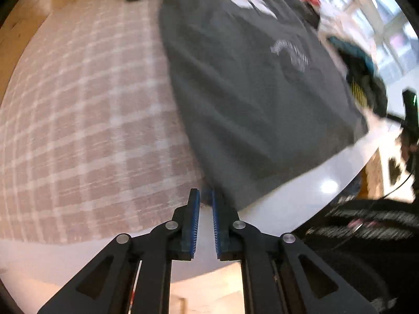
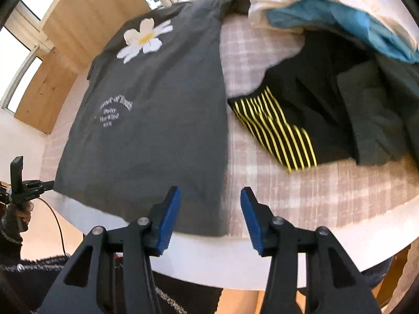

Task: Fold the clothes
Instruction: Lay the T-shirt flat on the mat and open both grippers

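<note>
Left wrist view: left gripper (image 1: pixel 205 204), fingers narrow, holding nothing, at hem corner of grey T-shirt (image 1: pixel 243 91) spread flat on checked tabletop (image 1: pixel 78 120). Right gripper (image 2: pixel 210 209) wide over opposite hem corner. Likely soft, light; pinch at corners. Long axis hem-near, collar-far.

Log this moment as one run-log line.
task: fold clothes | grey T-shirt flat on table | left gripper nearly shut, empty, at hem corner | right gripper open over hem | pile untouched

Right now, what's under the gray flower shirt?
The gray flower shirt lies on a checked cloth over a white table. Whatever is directly beneath the shirt is covered.
</note>
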A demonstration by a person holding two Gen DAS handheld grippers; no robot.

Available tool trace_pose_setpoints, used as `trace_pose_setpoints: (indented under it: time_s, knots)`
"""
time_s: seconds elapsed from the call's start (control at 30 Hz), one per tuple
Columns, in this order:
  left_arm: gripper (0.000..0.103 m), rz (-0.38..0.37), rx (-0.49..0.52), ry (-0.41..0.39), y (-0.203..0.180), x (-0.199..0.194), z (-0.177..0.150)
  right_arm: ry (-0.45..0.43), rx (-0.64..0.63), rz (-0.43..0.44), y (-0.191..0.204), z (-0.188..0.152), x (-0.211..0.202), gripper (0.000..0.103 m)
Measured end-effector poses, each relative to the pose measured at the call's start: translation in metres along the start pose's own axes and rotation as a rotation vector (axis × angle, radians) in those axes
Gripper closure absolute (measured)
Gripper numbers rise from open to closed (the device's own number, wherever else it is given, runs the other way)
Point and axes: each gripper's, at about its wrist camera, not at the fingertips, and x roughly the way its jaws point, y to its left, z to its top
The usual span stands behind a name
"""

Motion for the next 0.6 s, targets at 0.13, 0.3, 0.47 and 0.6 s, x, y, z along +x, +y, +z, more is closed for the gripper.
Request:
trace_pose_setpoints:
  time_s: [0.13, 0.3, 0.47, 0.6]
  knots:
    - [0.095, 0.054, 0.113, -0.010, -0.003, -0.002, -0.017, 0.010, -0.024, 0.003, 0.002, -0.010, -0.001, 0.056]
    - [0.095, 0.079, 0.217, -0.035, -0.014, 0.001, -0.015, 0.026, -0.063, -0.001, 0.007, -0.022, -0.001, 0.056]
    - [0.088, 0.099, 0.288, -0.043, -0.025, 0.005, -0.020, 0.029, -0.064, 0.004, 0.011, -0.030, -0.005, 0.056]
    - [0.081, 0.111, 0.312, -0.056, -0.030, 0.002, -0.027, 0.026, -0.066, 0.013, 0.014, -0.038, -0.006, 0.056]
